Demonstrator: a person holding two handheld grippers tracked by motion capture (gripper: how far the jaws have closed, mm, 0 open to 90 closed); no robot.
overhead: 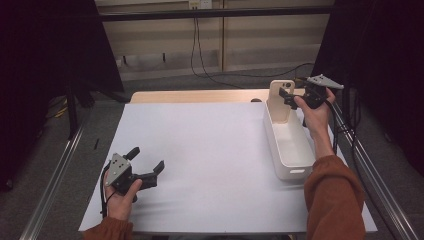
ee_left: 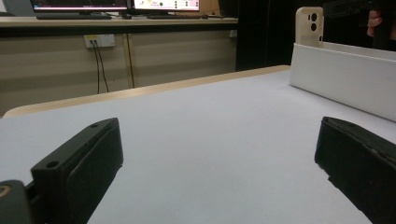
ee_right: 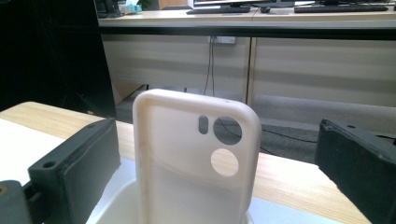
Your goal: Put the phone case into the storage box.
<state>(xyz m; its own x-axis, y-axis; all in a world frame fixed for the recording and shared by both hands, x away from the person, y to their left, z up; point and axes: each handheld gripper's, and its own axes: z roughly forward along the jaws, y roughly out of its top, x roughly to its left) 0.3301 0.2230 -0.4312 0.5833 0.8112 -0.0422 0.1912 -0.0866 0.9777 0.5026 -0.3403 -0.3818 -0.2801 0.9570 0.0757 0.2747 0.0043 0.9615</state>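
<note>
Phone case (overhead: 281, 100) stands upright at the far end of the white bin (overhead: 290, 150), its lower edge down inside the bin and its back against the end wall. On the high view that puts it near 1 o'clock on the surface (overhead: 210, 160). Leaning on the wall seems to be what keeps it standing: the case is thin and would likely tip flat without that support.

Right gripper (overhead: 291, 98) sits at the case's 3 o'clock, held level at the height of the case's upper half. Its fingers are spread wide, one to either side of the case. In the right gripper view the case (ee_right: 196, 158) stands centred between them, camera cut-outs toward the top, with clear gaps to the left finger (ee_right: 77, 168) and the right finger (ee_right: 359, 163). Neither finger touches it, so the case stands on its own. Judgement: the case has been set in the bin and freed, or is lined up for a grasp; I cannot tell which.

Left gripper (overhead: 146, 162) rests low near 7 o'clock on the surface, well apart from the bin, fingers apart with nothing between them; it looks parked clear of the work.
</note>
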